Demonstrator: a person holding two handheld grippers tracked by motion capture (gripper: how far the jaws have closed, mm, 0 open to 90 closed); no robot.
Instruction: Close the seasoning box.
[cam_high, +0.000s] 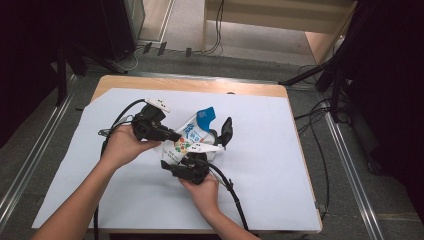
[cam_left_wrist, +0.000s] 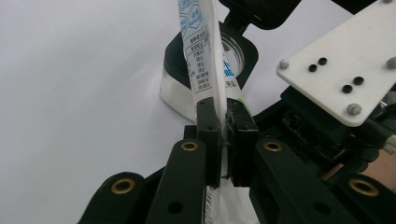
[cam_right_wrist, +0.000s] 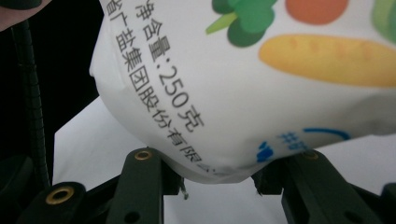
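Observation:
A white pouch (cam_high: 192, 132) with printed vegetables and a blue torn top (cam_high: 205, 116) is held above the table between both grippers. My left gripper (cam_high: 172, 136) comes in from the left. Its jaws (cam_left_wrist: 223, 116) are shut on the pouch's thin flat edge (cam_left_wrist: 201, 42). My right gripper (cam_high: 195, 154) reaches up from below, and its jaws (cam_right_wrist: 219, 179) clamp the pouch's bulging lower end (cam_right_wrist: 233, 93). Behind the pouch stands a clear container with a black rim (cam_left_wrist: 236, 53). A black piece (cam_high: 226, 131) sticks up just right of the pouch.
A white sheet (cam_high: 260, 165) covers most of the wooden table (cam_high: 200, 84). Black cables (cam_high: 232, 192) trail from both grippers toward the near edge. Dark stands and cables (cam_high: 320, 75) crowd the floor to the right. The right gripper's white plate (cam_left_wrist: 345, 70) sits close by the left jaws.

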